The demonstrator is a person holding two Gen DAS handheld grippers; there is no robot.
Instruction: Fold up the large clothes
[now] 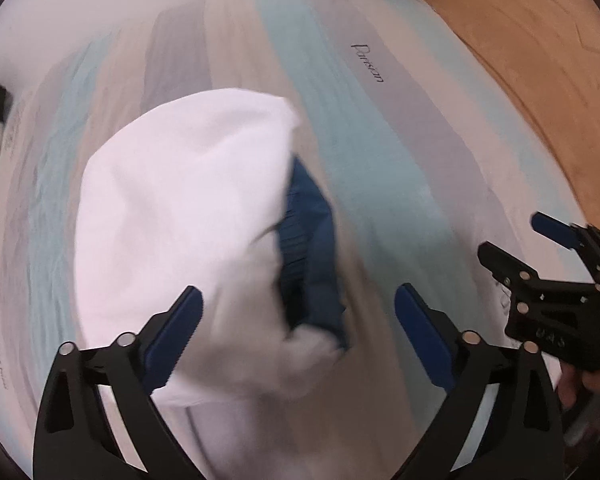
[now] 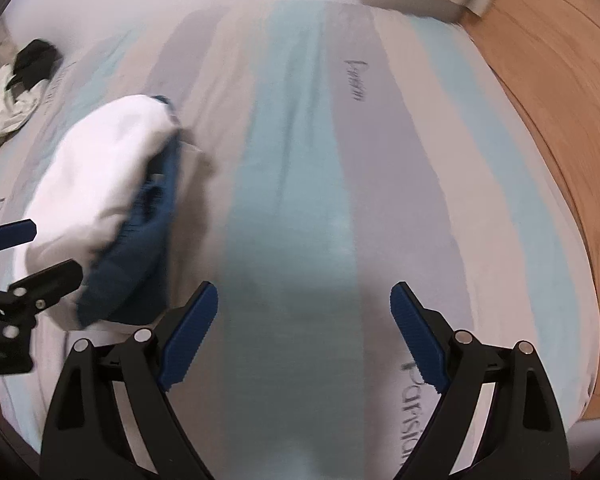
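where it lies bunched, white garment (image 1: 172, 208) shows blue lining.

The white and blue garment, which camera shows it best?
The left wrist view: the white and blue garment fills the centre, just ahead of the open left gripper. The right wrist view shows it smaller, off to the left on the striped bed.

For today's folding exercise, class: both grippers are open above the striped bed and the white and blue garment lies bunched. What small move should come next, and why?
Probably lower the left gripper onto the near edge of the garment and close on it. Its jaws are open with the bunched cloth right between and ahead of them, while the right gripper is open over bare bed, off to the garment's side.
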